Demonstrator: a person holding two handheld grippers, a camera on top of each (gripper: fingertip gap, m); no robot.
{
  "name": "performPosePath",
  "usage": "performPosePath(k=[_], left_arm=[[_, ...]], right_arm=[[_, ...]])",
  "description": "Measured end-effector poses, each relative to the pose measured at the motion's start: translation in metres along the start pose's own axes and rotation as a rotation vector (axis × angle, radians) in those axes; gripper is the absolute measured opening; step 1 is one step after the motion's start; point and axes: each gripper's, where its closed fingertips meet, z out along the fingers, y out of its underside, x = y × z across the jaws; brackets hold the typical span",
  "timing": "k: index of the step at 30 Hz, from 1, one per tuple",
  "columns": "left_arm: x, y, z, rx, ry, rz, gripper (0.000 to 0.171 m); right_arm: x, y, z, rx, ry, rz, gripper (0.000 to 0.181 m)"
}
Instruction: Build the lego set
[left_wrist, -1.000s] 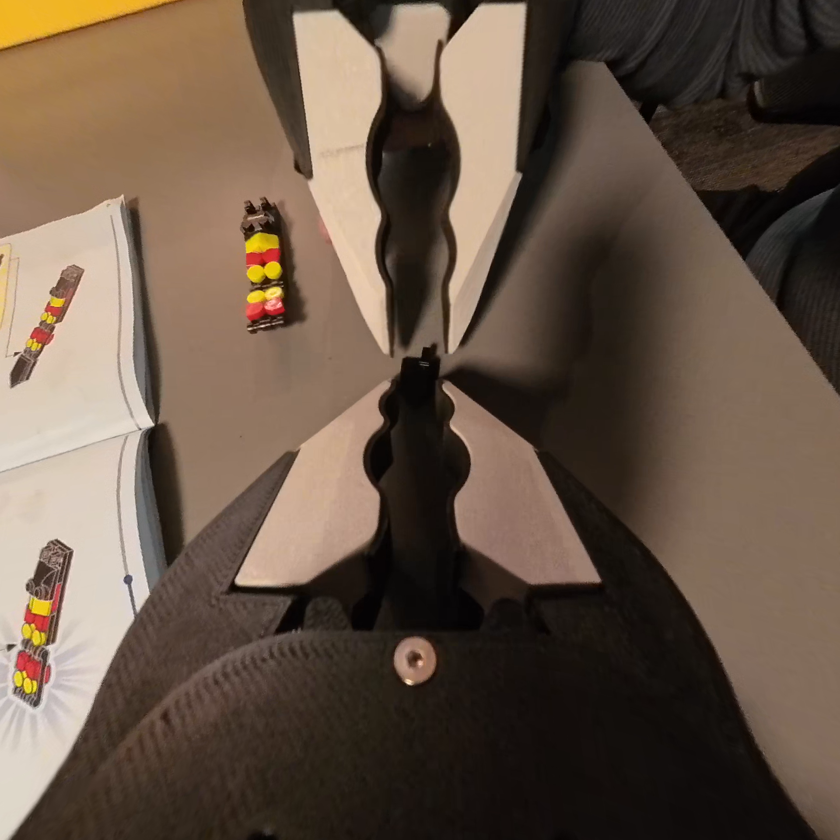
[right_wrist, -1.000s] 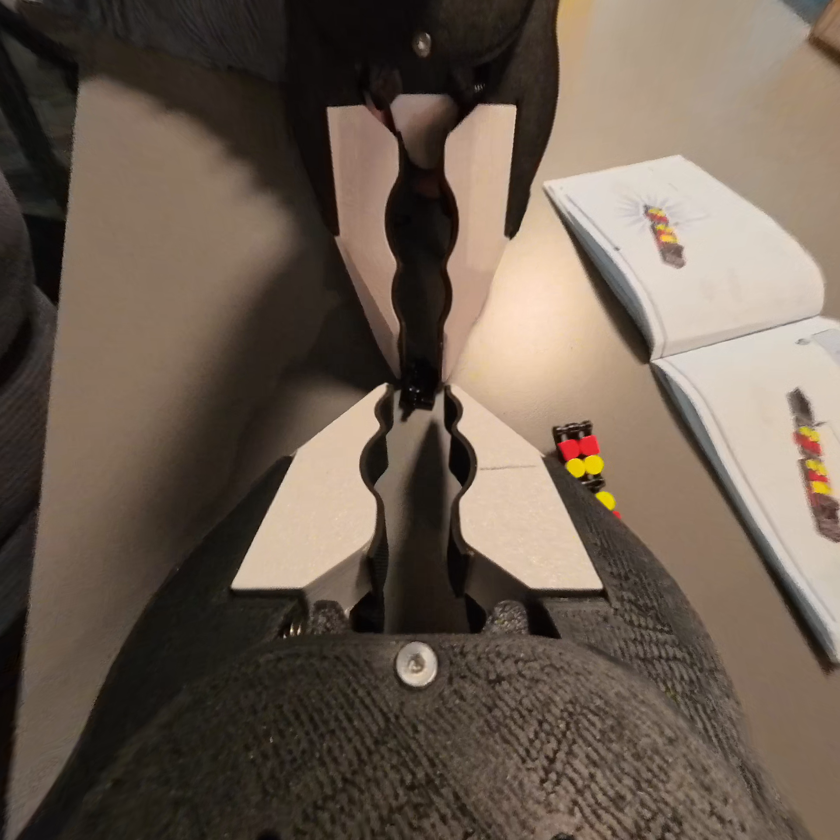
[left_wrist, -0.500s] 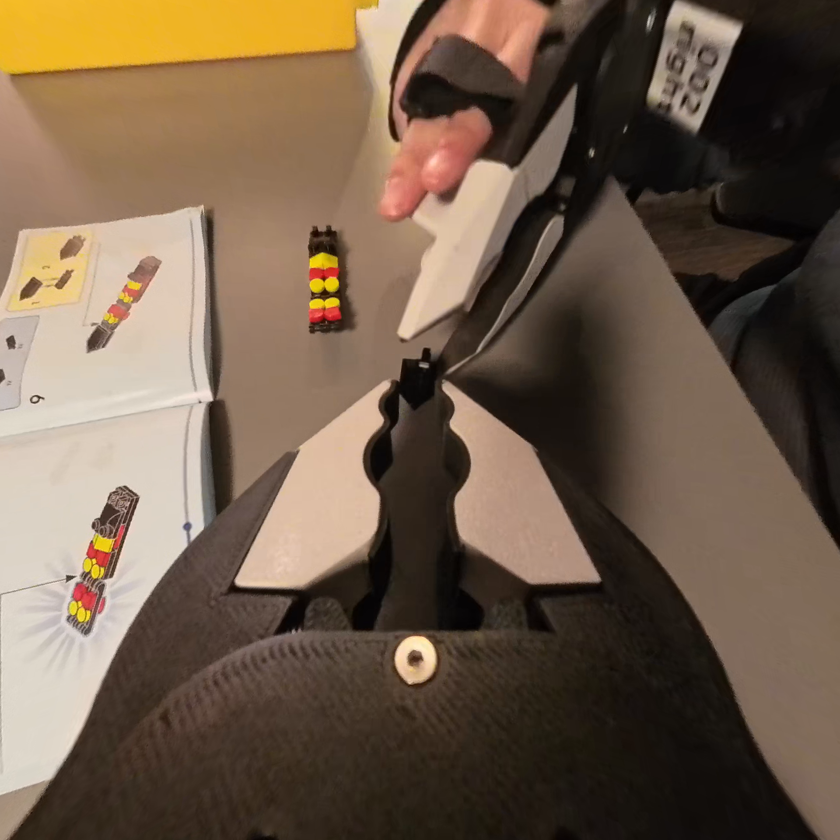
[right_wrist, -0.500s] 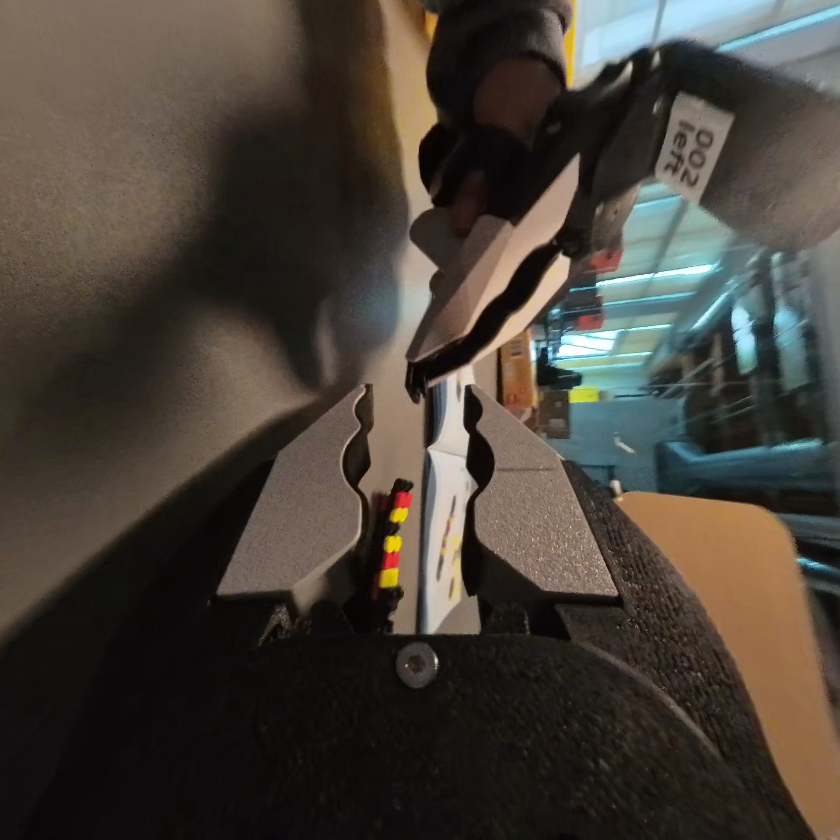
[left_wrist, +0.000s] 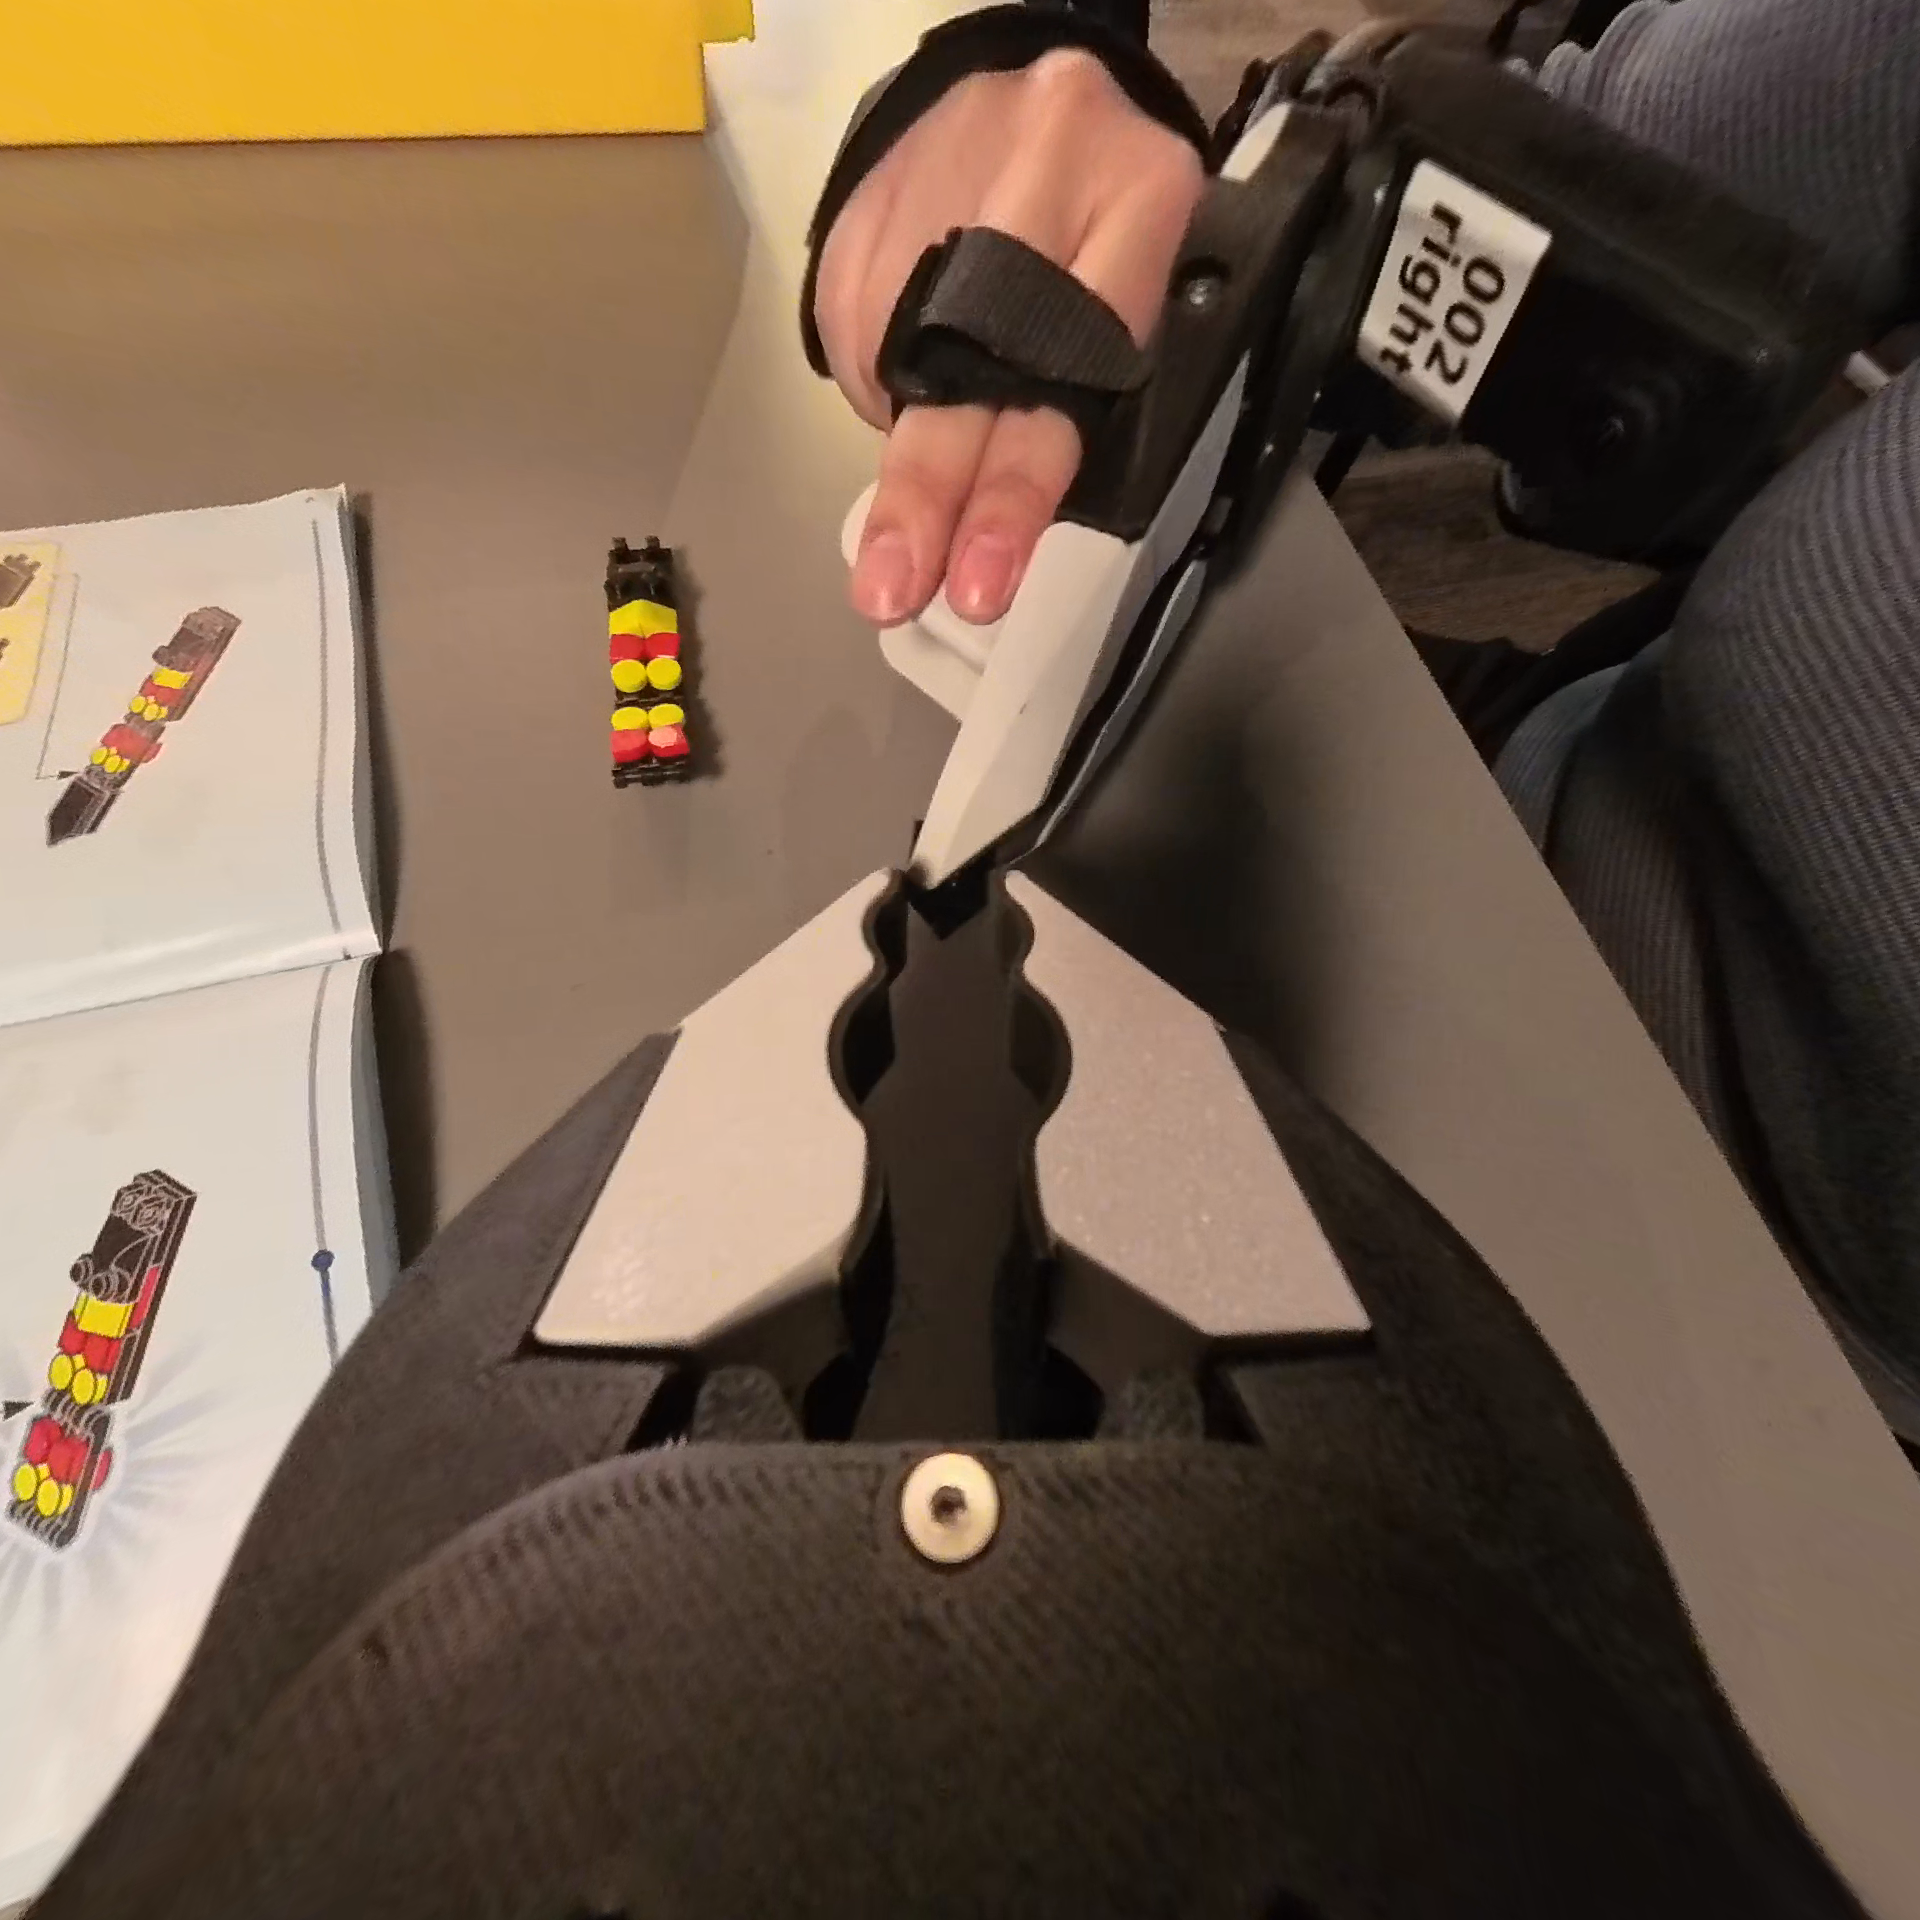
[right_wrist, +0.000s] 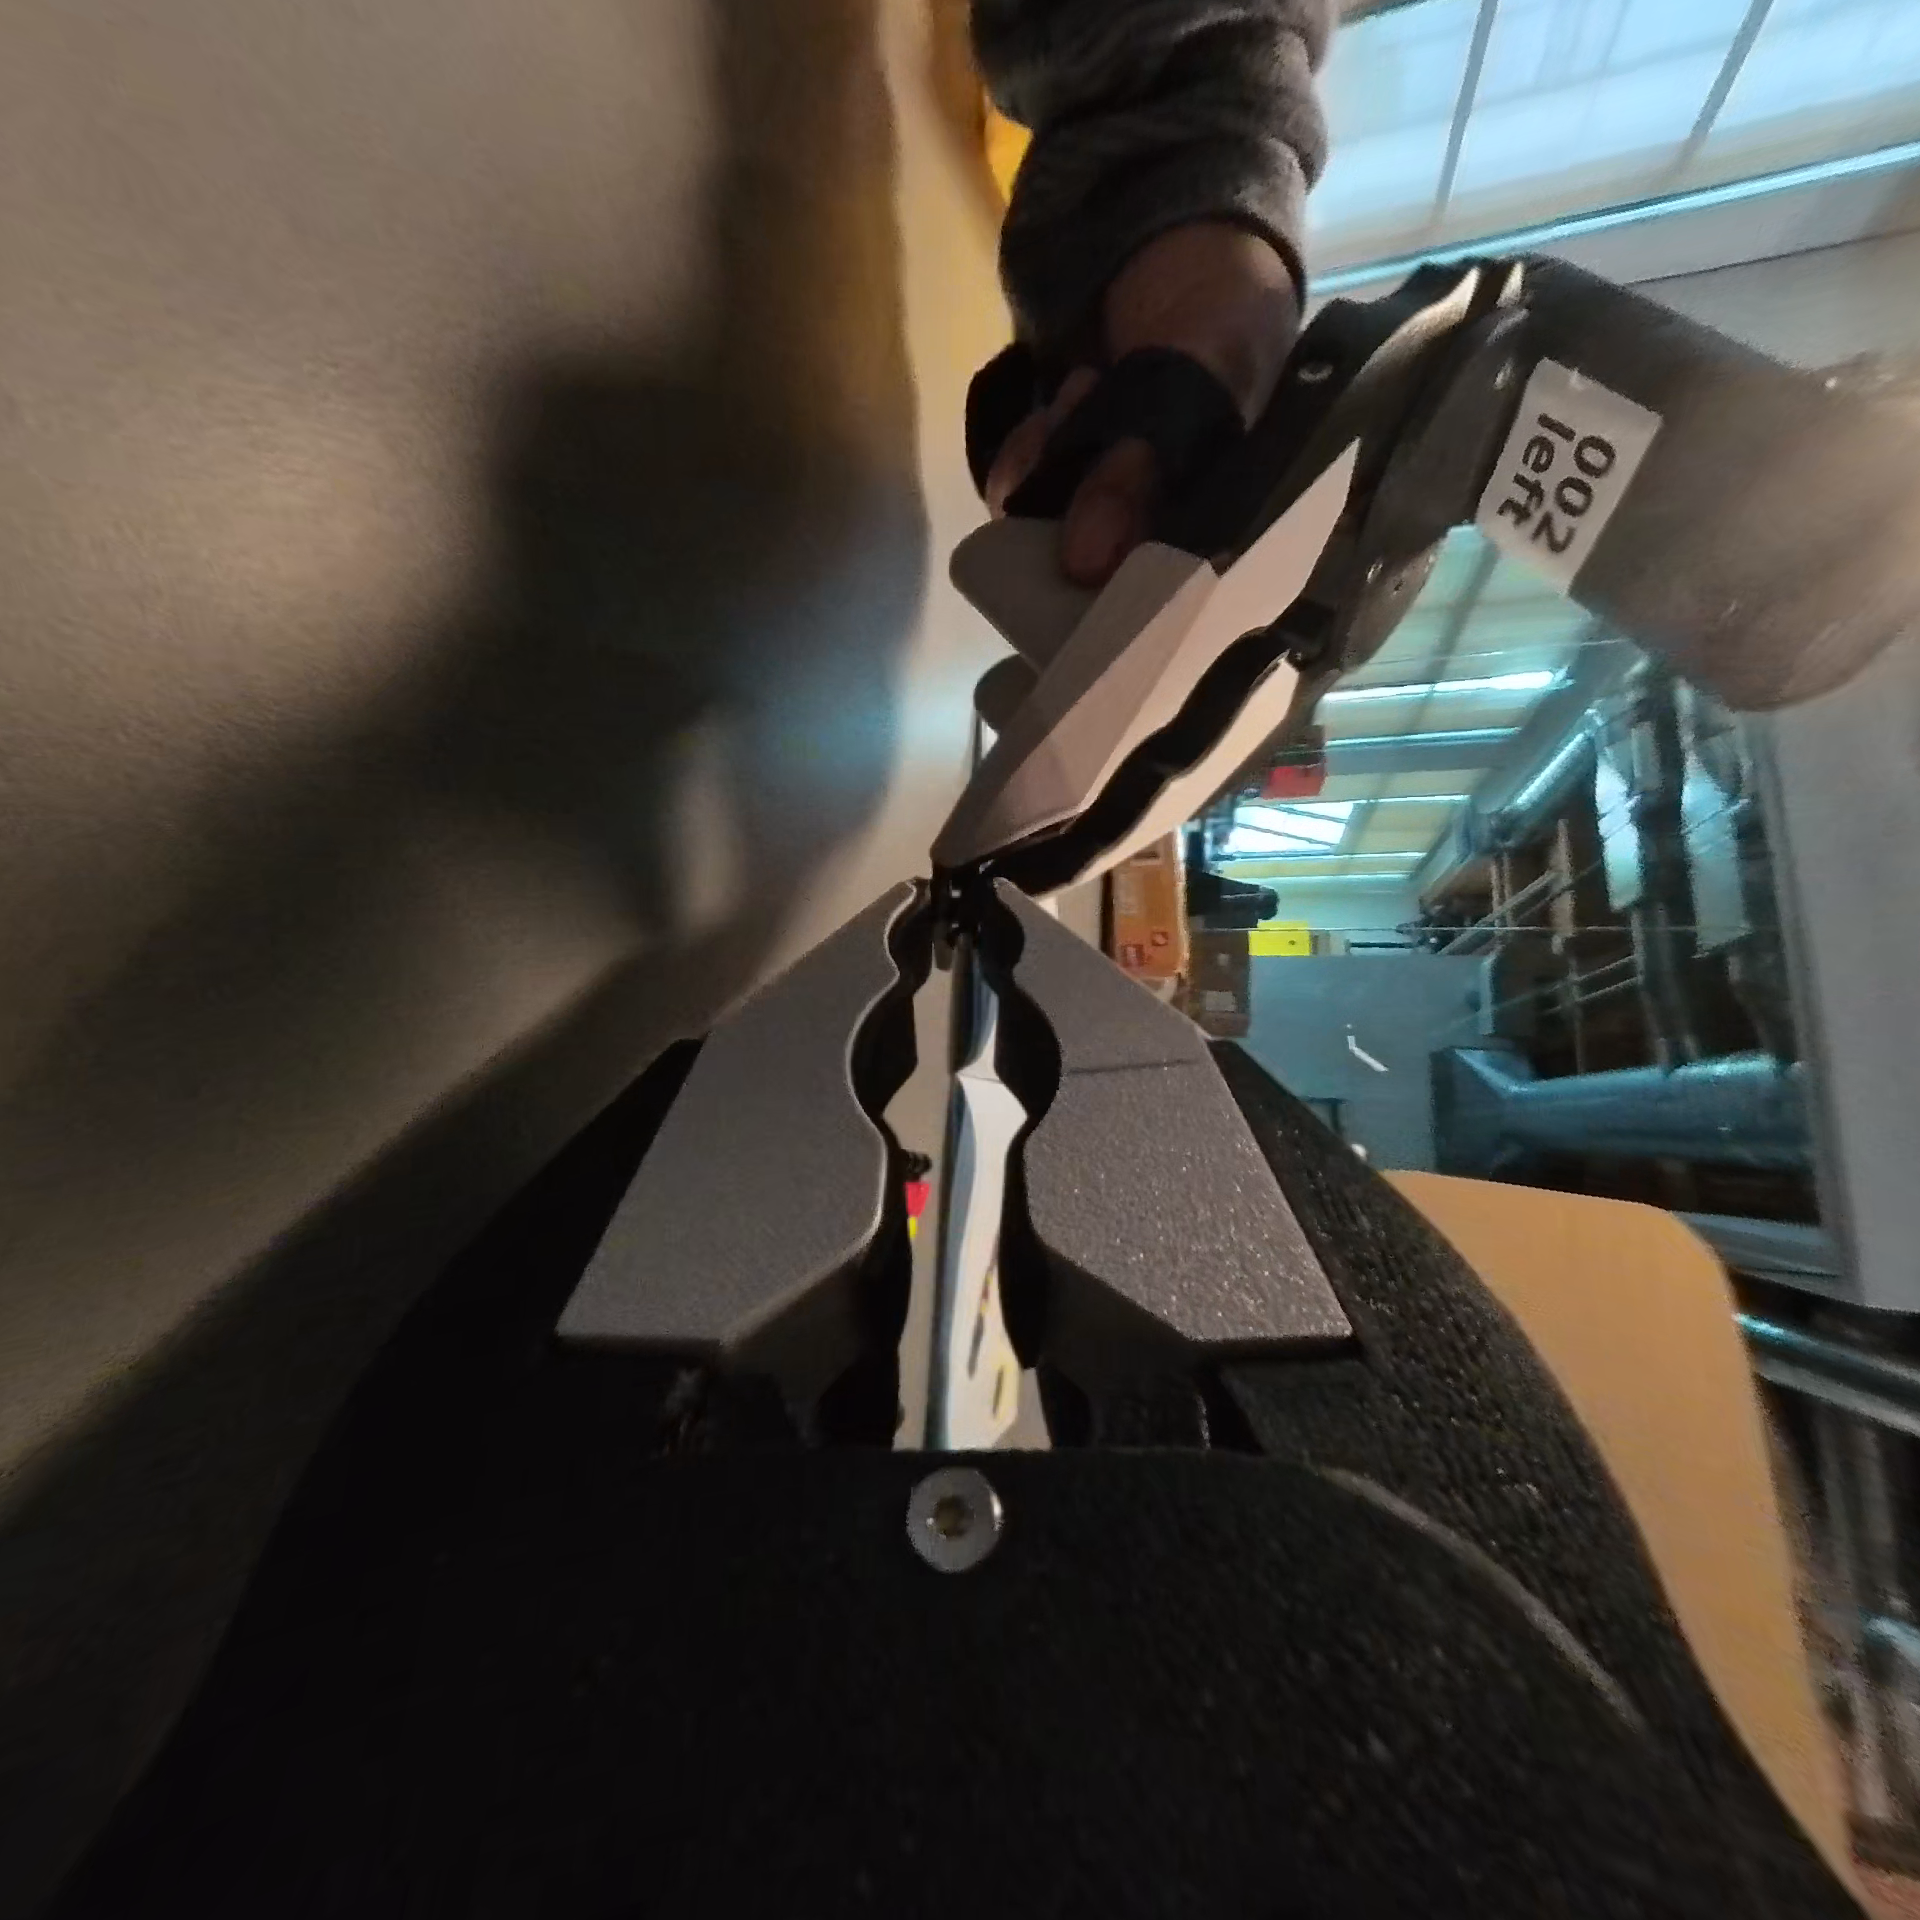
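A small black lego piece is pinched between the tips of my left gripper, which is shut on it above the grey table. My right gripper comes in tilted from the upper right and its tips meet the same piece. In the right wrist view my right gripper is closed on the black piece, tip to tip with the left gripper. A black, yellow and red lego assembly lies on the table to the left, apart from both grippers.
An open instruction booklet lies at the left. A yellow box stands at the far edge. The table's edge runs along the right, with a person's legs beyond it. A hand holds the right gripper. Left and right tips are no more than a few centimetres apart.
The right gripper pulled away, opened and tilted, then came back from the upper right and closed on the black piece at the left gripper's tips. The left gripper kept its hold.
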Motion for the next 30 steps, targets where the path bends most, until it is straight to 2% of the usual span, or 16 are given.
performPosePath(k=[2, 4, 5, 8, 10, 12, 16, 30], left_arm=[[0.001, -0.003, -0.001, 0.024, -0.002, 0.006, 0.017], [0.0, -0.007, -0.004, 0.039, -0.054, 0.064, 0.035], [-0.001, -0.007, -0.006, 0.041, -0.102, 0.131, 0.037], [0.0, -0.014, -0.015, 0.098, -0.257, 0.391, 0.022], [0.001, -0.021, -0.017, 0.119, -0.341, 0.506, 0.014], [0.003, -0.028, -0.02, 0.16, -0.392, 0.576, 0.012], [0.002, -0.028, -0.018, 0.147, -0.435, 0.631, 0.003], [0.002, -0.023, -0.016, 0.075, -0.528, 0.841, 0.001]], right_arm=[[0.003, -0.002, -0.001, 0.032, -0.015, 0.112, 0.006], [0.01, -0.004, -0.004, 0.082, -0.018, 0.263, 0.006], [0.015, -0.004, -0.006, 0.108, -0.017, 0.332, 0.006], [0.023, -0.001, -0.012, 0.165, -0.021, 0.484, 0.006], [0.026, 0.0, -0.014, 0.19, -0.024, 0.537, 0.006], [0.028, -0.002, -0.015, 0.213, -0.027, 0.569, 0.006], [0.031, -0.003, -0.016, 0.23, -0.021, 0.586, 0.006], [0.023, 0.0, -0.013, 0.212, -0.053, 0.592, 0.007]])
